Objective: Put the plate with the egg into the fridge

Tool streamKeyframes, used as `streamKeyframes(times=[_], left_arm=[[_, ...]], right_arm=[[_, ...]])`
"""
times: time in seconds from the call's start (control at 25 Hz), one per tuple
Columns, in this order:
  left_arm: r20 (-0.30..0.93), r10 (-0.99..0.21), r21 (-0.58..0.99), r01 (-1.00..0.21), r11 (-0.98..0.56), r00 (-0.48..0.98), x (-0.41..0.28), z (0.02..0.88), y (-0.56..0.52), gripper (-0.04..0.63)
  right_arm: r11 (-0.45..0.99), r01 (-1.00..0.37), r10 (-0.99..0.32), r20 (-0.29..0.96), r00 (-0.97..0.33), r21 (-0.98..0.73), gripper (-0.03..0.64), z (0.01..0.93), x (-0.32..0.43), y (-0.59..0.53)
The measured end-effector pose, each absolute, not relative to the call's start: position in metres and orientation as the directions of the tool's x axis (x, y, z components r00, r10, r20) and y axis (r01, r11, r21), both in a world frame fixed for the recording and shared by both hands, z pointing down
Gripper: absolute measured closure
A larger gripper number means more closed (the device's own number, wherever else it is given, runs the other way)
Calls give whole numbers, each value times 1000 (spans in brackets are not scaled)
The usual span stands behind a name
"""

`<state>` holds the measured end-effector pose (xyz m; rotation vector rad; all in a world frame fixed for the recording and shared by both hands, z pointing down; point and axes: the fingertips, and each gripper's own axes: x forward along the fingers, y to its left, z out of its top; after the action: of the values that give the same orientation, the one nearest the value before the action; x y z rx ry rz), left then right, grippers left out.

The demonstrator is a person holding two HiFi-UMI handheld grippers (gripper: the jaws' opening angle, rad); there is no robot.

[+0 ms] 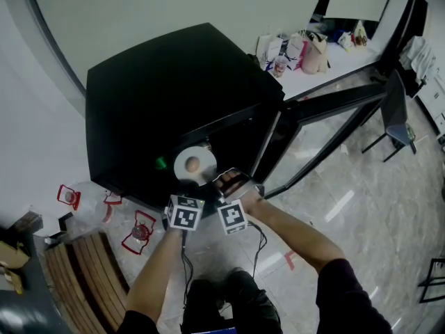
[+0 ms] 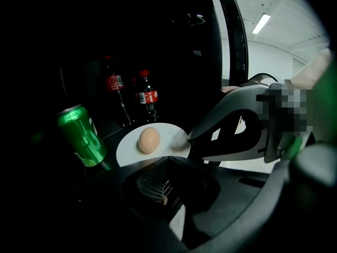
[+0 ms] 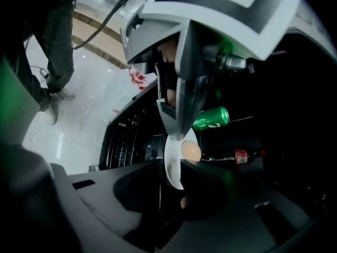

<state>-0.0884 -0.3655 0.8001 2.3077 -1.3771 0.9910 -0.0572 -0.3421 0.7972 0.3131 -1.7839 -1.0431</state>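
Note:
A white plate (image 1: 186,165) with a brown egg (image 1: 194,163) is held level in the mouth of the black fridge (image 1: 167,96). My left gripper (image 1: 186,188) is shut on the plate's near rim, and the plate (image 2: 131,146) and the egg (image 2: 149,139) show just past its jaws (image 2: 166,159). My right gripper (image 1: 224,185) stands at the plate's right edge. In the right gripper view the plate's rim (image 3: 172,162) lies between that gripper's (image 3: 171,166) slightly parted jaws, which do not press on it. The egg (image 3: 191,152) shows behind them.
Inside the fridge a green can (image 2: 81,136) stands left of the plate, with two cola bottles (image 2: 147,96) behind. The fridge door (image 1: 327,117) hangs open to the right. Red items (image 1: 139,232) and a wooden bench (image 1: 83,270) are on the floor at left.

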Motion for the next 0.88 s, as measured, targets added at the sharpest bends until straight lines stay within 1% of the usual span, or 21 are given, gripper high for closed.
streamKeyframes(times=[0.04, 0.12, 0.2, 0.28, 0.36, 0.44, 0.52, 0.56, 0.68, 0.76, 0.88], left_arm=[[668, -674, -106, -857, -504, 314, -89, 795, -364, 584], [643, -695, -110, -858, -501, 323, -88, 780, -358, 584], [612, -714, -97, -863, -496, 341, -87, 760, -347, 585], [563, -738, -70, -869, -490, 371, -84, 731, -334, 584], [506, -766, -60, -870, -490, 396, -82, 695, -318, 584], [457, -785, -54, -868, -493, 418, -79, 658, -299, 584], [421, -788, -36, -860, -509, 449, -72, 623, -280, 586], [407, -784, -28, -852, -523, 469, -67, 608, -270, 584], [369, -760, -11, -815, -580, 536, -48, 574, -241, 584], [345, -736, 0, -784, -620, 582, -31, 558, -227, 584], [318, -693, -2, -731, -683, 647, -3, 544, -216, 584]], right_arm=[[569, 233, -650, 604, -461, 789, 531, 792, -54, -345], [582, 175, -659, 586, -471, 794, 531, 777, -48, -339], [596, 49, -681, 536, -498, 802, 531, 753, -43, -331], [593, -115, -722, 463, -514, 797, 531, 723, -36, -324], [629, -292, -736, 431, -521, 721, 531, 694, -29, -310], [652, -481, -751, 410, -518, 587, 531, 662, -18, -293], [634, -640, -773, 380, -508, 434, 531, 627, -6, -275], [621, -693, -781, 364, -507, 366, 531, 611, -1, -266], [604, -765, -786, 330, -523, 225, 531, 573, 9, -238], [593, -783, -793, 309, -526, 187, 531, 554, 19, -225], [546, -824, -824, 277, -495, 151, 531, 532, 47, -214]])
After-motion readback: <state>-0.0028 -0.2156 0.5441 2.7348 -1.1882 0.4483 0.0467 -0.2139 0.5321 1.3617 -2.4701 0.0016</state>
